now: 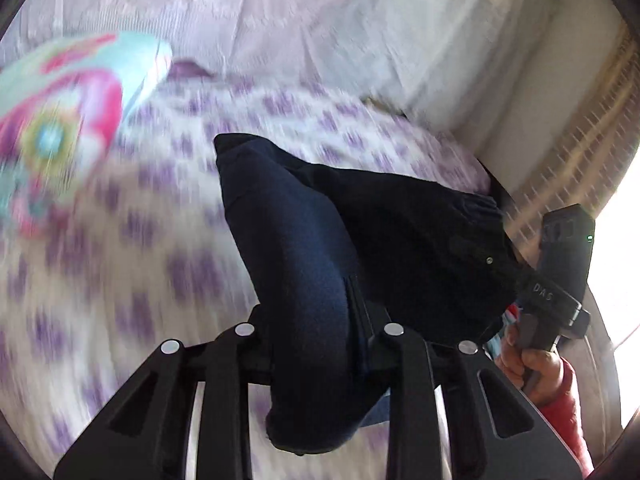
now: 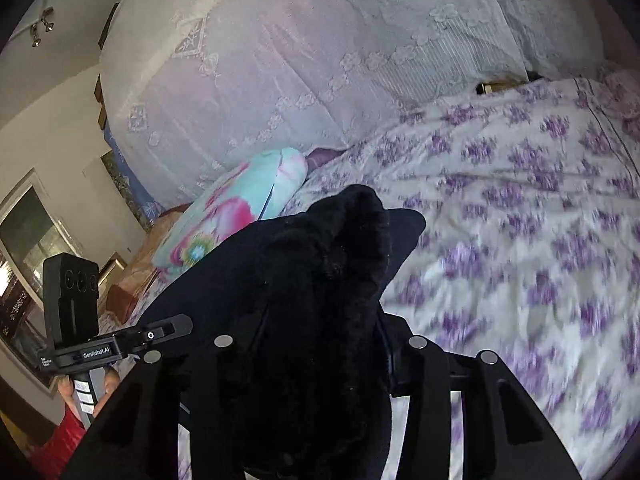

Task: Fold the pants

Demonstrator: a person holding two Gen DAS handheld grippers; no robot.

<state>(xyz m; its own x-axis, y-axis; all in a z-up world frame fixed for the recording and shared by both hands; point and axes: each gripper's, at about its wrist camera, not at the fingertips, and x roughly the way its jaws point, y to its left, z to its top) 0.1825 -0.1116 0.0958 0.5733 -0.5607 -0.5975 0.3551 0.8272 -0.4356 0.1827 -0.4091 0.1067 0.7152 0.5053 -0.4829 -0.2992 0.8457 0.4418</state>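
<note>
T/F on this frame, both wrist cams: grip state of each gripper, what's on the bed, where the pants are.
1. The left gripper is shut on the dark navy pants. True.
2. The right gripper is open and holds nothing. False: the pants fabric is bunched between its fingers.
3. The pants lie flat on the bed. False: both grippers hold them up above the purple-flowered bedsheet.
4. A colourful turquoise and pink pillow sits at the edge of the bedsheet, against the white lace cover. True.
5. The pillow rests on top of the pants. False: it is apart from them, farther back on the bed.
</note>
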